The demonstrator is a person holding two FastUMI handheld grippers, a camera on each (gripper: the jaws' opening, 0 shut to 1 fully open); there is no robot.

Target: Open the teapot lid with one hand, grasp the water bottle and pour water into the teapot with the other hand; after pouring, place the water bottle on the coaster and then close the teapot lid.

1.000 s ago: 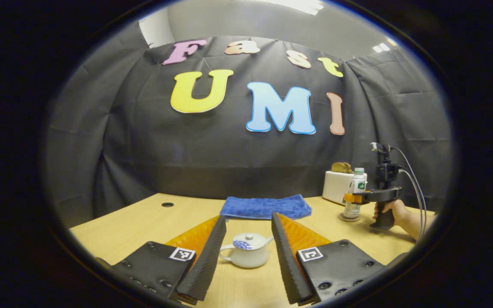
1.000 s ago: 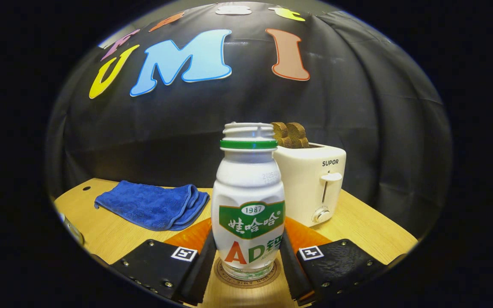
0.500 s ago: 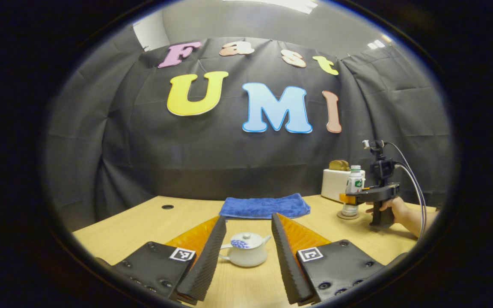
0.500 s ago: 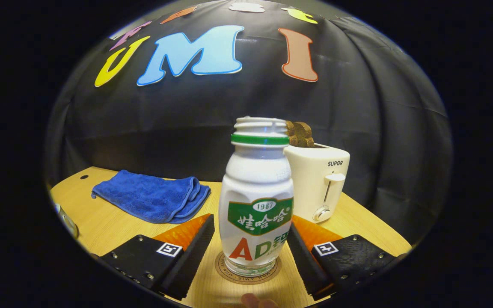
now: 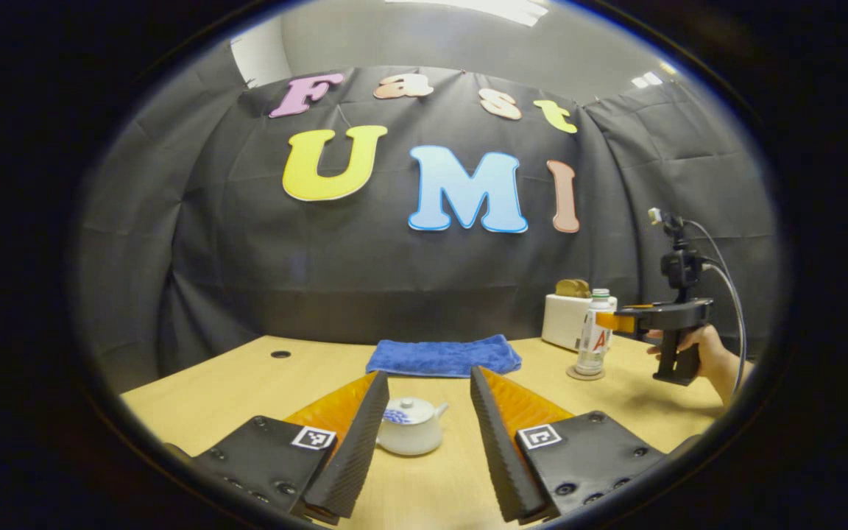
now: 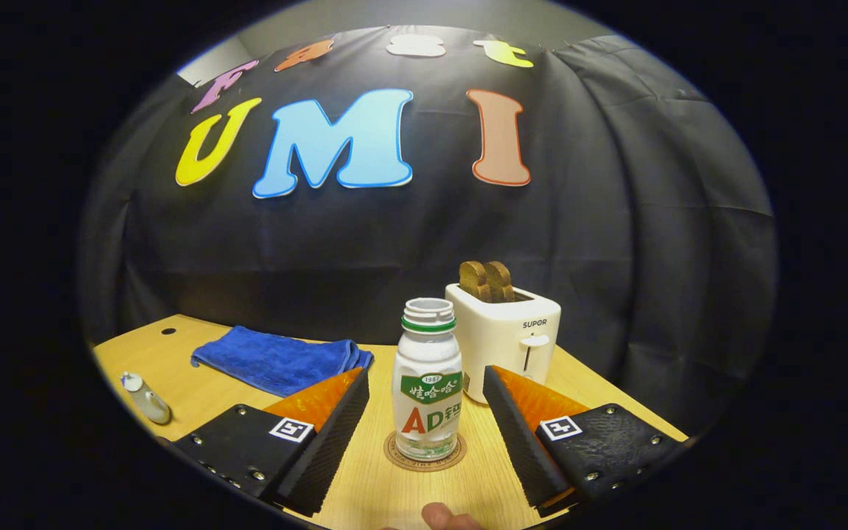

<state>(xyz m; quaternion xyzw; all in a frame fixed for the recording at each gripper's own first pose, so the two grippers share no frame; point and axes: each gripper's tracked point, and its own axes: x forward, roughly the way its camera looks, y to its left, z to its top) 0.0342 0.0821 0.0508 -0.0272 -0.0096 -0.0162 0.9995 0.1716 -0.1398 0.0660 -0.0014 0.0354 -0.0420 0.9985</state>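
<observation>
A folded blue towel (image 5: 444, 357) lies flat on the wooden counter (image 5: 247, 379), toward the rear near the black cloth wall. A white toaster (image 6: 503, 341) stands upright to the towel's right, with two brown slices of toast (image 6: 486, 280) protruding from its slots.

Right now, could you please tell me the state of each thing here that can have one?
teapot: lid on, upright on the table.
water bottle: uncapped, upright on the coaster, not gripped.
toaster: two slices sticking up, lever raised.
blue towel: folded, lying flat.
left gripper: open, teapot between its fingers, untouched.
right gripper: open, clear of the bottle.
</observation>
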